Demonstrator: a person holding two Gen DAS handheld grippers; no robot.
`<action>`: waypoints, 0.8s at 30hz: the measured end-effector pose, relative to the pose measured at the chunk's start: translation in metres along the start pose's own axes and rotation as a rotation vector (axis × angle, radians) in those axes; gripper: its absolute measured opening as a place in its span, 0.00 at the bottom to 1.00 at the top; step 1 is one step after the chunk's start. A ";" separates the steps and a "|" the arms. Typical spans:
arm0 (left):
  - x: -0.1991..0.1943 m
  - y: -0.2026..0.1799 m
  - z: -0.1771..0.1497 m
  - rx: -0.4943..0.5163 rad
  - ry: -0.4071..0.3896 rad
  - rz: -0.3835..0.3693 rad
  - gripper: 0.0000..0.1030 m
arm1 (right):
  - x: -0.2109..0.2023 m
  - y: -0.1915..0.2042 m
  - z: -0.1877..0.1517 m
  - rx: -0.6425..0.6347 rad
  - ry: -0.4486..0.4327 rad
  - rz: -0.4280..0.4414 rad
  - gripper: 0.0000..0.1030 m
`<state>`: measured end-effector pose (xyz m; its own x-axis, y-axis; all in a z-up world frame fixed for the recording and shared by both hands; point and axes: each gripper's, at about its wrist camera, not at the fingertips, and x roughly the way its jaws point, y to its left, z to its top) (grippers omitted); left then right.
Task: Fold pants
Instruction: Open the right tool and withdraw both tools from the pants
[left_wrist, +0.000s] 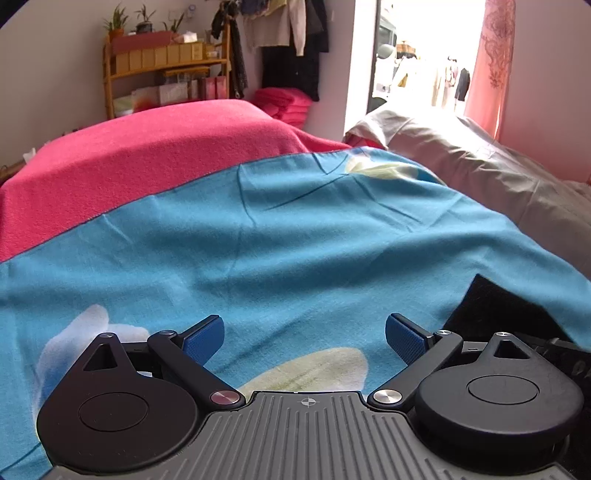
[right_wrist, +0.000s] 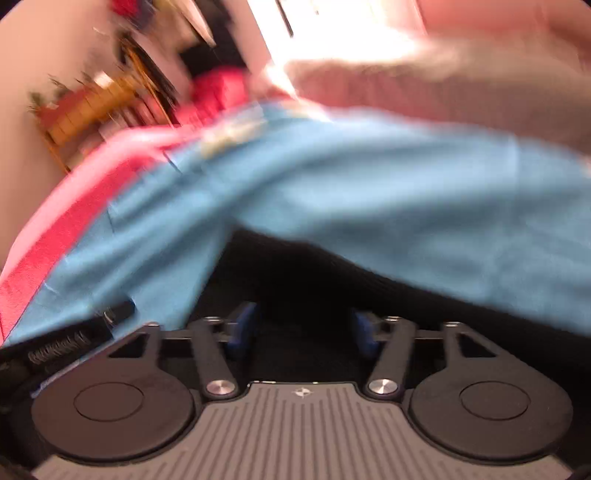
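Left gripper (left_wrist: 304, 338) nearest, blue pads spread wide, empty, hovering over blue flower-print cloth (left_wrist: 258, 240). Dark black pants (left_wrist: 491, 306) lie just right of it. Right gripper (right_wrist: 301, 330) parted, nothing pinched, black fabric beneath; likely repositioning for next fold grab.

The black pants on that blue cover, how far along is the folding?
Done: hard to judge; the right wrist view is blurred. The black pants lie on the blue cover, only a corner showing in the left wrist view. In hand: nothing. The left gripper is open over bare cover; the right gripper is open above the dark cloth, gripping none. Left: any further folds cannot be counted from here.
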<state>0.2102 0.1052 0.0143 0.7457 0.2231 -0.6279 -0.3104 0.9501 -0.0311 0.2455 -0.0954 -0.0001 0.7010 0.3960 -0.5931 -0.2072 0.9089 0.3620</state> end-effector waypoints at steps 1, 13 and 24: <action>0.001 0.002 0.000 -0.009 0.008 -0.007 1.00 | -0.014 -0.006 0.003 0.054 -0.017 0.041 0.62; -0.003 -0.013 0.000 0.035 0.023 -0.067 1.00 | -0.188 -0.180 -0.059 0.556 -0.164 -0.190 0.66; -0.045 -0.117 -0.011 0.238 0.156 -0.425 1.00 | -0.293 -0.224 -0.115 0.623 -0.312 -0.368 0.56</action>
<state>0.2064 -0.0188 0.0378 0.6741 -0.2115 -0.7077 0.1570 0.9773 -0.1425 0.0079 -0.4003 0.0102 0.8284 -0.0548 -0.5574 0.4315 0.6969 0.5729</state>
